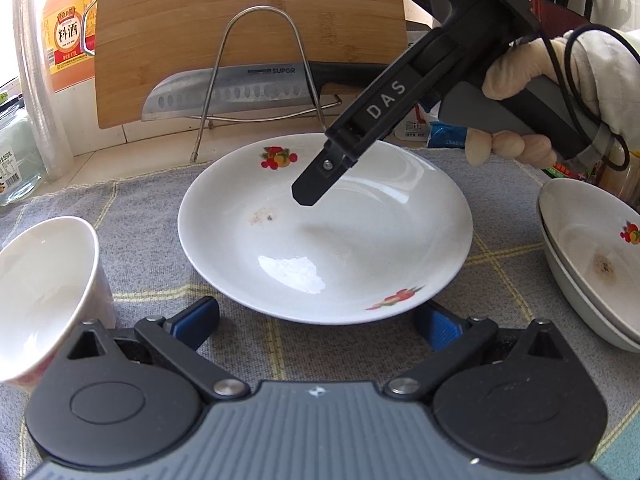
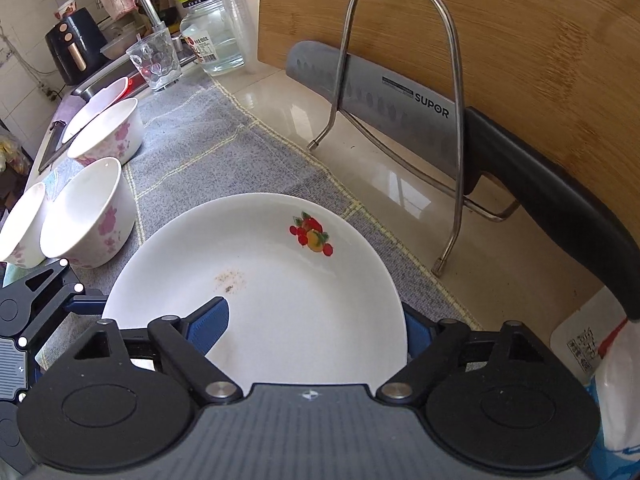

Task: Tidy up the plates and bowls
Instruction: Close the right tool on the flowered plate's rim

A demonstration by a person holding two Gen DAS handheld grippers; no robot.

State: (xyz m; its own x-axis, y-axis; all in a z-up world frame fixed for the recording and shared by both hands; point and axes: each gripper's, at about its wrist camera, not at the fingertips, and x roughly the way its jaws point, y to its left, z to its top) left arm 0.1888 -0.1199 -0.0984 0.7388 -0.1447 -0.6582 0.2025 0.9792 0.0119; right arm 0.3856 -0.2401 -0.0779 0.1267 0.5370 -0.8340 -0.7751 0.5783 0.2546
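Note:
A white plate (image 1: 326, 236) with fruit prints and a few crumbs lies on the grey cloth (image 1: 132, 216). My left gripper (image 1: 316, 324) is open, its blue fingers on either side of the plate's near rim, not touching it. My right gripper (image 1: 308, 194), held by a gloved hand (image 1: 516, 72), slants down over the plate's far half. In the right wrist view the right gripper (image 2: 316, 330) straddles the rim of the plate (image 2: 280, 280): one finger (image 2: 210, 326) is over the inside, the other (image 2: 418, 332) outside the rim, and the pads do not press on it.
Two stacked plates (image 1: 592, 256) sit at the right. White bowls (image 2: 88, 216) (image 2: 108, 132) with pink flowers stand at the left; one bowl (image 1: 44, 292) is beside my left gripper. Behind are a wire rack (image 2: 400, 100), a knife (image 2: 400, 100) and a cutting board (image 2: 500, 40).

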